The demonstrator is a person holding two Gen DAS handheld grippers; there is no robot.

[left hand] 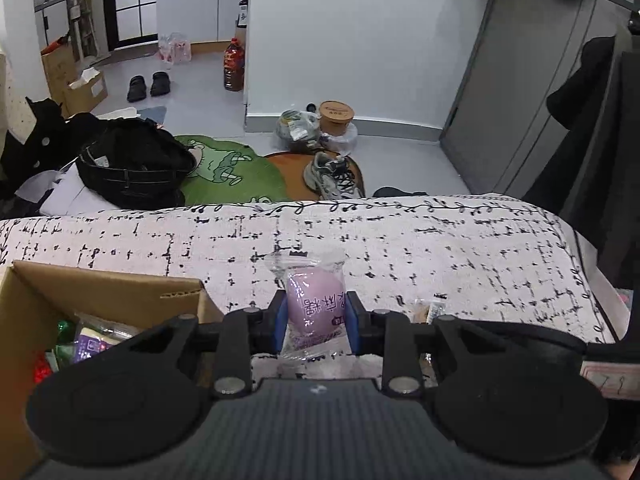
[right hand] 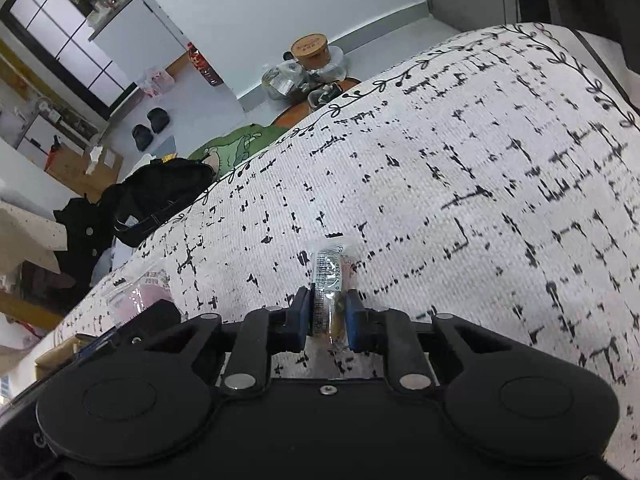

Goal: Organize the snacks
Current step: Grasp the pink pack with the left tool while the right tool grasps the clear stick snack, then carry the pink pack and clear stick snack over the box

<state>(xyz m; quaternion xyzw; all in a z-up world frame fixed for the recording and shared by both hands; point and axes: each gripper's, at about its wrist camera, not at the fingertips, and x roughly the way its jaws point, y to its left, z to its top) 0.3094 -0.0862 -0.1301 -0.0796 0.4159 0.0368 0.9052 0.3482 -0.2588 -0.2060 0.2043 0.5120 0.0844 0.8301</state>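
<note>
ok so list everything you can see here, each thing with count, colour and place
purple snack packet: 1, clear wrap, between left fingers
brown snack packet: 1, clear wrap, between right fingers
small snack packet: 1, brownish, on cloth, right of purple one
cardboard box: 1, brown, left on cloth, snacks inside
patterned cloth: 1, white with black marks, work surface
black bag: 1, floor beyond cloth
sneaker: 1, grey-white, on round mat
left gripper: shut on purple packet
right gripper: shut on brown packet
</note>
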